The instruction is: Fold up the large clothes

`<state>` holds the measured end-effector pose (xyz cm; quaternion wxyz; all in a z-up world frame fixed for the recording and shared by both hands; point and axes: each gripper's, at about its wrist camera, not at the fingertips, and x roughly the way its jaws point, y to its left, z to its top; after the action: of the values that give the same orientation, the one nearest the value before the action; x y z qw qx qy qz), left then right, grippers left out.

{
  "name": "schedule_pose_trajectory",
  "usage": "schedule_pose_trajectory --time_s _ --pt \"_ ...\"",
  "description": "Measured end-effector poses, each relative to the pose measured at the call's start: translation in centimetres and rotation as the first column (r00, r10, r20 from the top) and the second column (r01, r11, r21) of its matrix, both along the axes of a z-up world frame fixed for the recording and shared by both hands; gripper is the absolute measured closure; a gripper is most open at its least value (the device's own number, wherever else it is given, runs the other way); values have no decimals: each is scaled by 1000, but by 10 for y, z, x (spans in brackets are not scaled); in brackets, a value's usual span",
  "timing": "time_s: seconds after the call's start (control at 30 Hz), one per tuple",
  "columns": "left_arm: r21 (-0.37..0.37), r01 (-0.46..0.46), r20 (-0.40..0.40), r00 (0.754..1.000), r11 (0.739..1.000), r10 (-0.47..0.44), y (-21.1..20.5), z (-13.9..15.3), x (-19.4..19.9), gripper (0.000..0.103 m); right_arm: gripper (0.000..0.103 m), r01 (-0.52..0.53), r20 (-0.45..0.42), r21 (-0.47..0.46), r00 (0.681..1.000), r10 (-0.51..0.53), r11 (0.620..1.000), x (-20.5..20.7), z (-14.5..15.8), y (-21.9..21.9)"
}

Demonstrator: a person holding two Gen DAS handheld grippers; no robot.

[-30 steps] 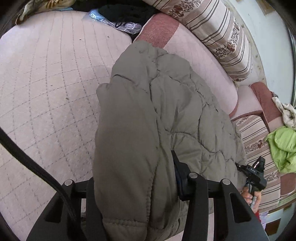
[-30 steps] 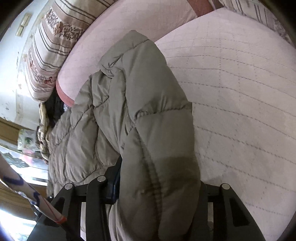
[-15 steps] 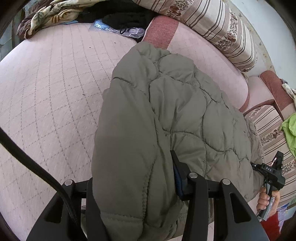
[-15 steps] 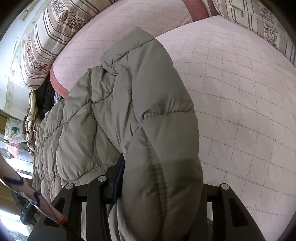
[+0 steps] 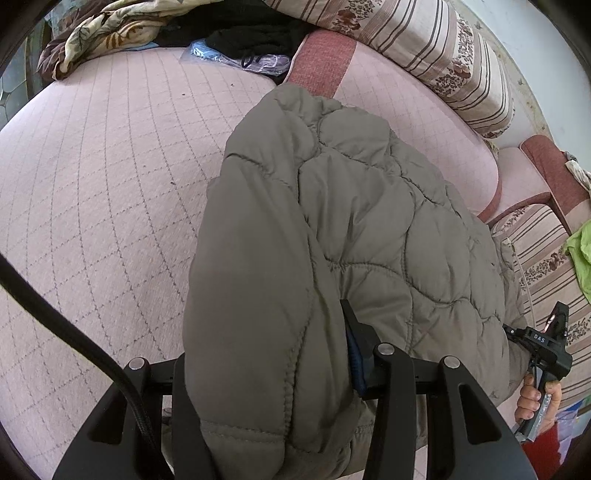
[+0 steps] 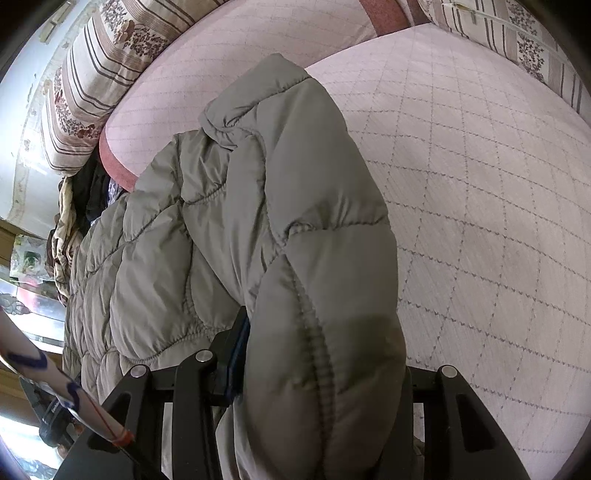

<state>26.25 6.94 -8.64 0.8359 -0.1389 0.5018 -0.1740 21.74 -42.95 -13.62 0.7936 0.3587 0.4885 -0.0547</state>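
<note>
A puffy olive-grey quilted jacket point(image 5: 351, 221) lies on the pink quilted sofa seat point(image 5: 110, 184), its near edge lifted by both grippers. My left gripper point(image 5: 266, 350) is shut on a thick folded roll of the jacket, which hides most of its fingers. In the right wrist view, my right gripper point(image 6: 321, 354) is shut on the other rolled end of the jacket point(image 6: 295, 206). The right gripper's body point(image 5: 546, 347) and the hand holding it point(image 5: 532, 398) show at the left wrist view's right edge.
Striped floral cushions point(image 5: 443, 48) line the sofa back. Black clothes and a plastic bag point(image 5: 251, 44) lie at the far end beside a leaf-print blanket point(image 5: 96, 33). A green garment point(image 5: 580, 254) lies at the right. Open pink seat point(image 6: 480, 221) spreads right of the jacket.
The left gripper has shifted a little with the jacket, so more of the far clutter shows. The right gripper sits lower in the left wrist view. Both grips are unchanged.
</note>
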Motion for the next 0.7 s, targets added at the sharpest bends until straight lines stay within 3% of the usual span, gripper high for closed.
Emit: schedule_pose_trajectory --time_s 0.53,0.63,0.7 --pt "33 -6 5 1000 999 5 -6 2 -6 57 50 -5 -36 -24 999 4 1000 20 -5 -2" --pt "35 -26 -4 1000 999 26 -5 1 -5 49 35 28 -50 -55 998 -30 998 20 -5 -4" --pt "39 -43 -9 999 998 43 -2 0 -6 44 16 74 -74 -100 994 -81 992 18 -5 -5"
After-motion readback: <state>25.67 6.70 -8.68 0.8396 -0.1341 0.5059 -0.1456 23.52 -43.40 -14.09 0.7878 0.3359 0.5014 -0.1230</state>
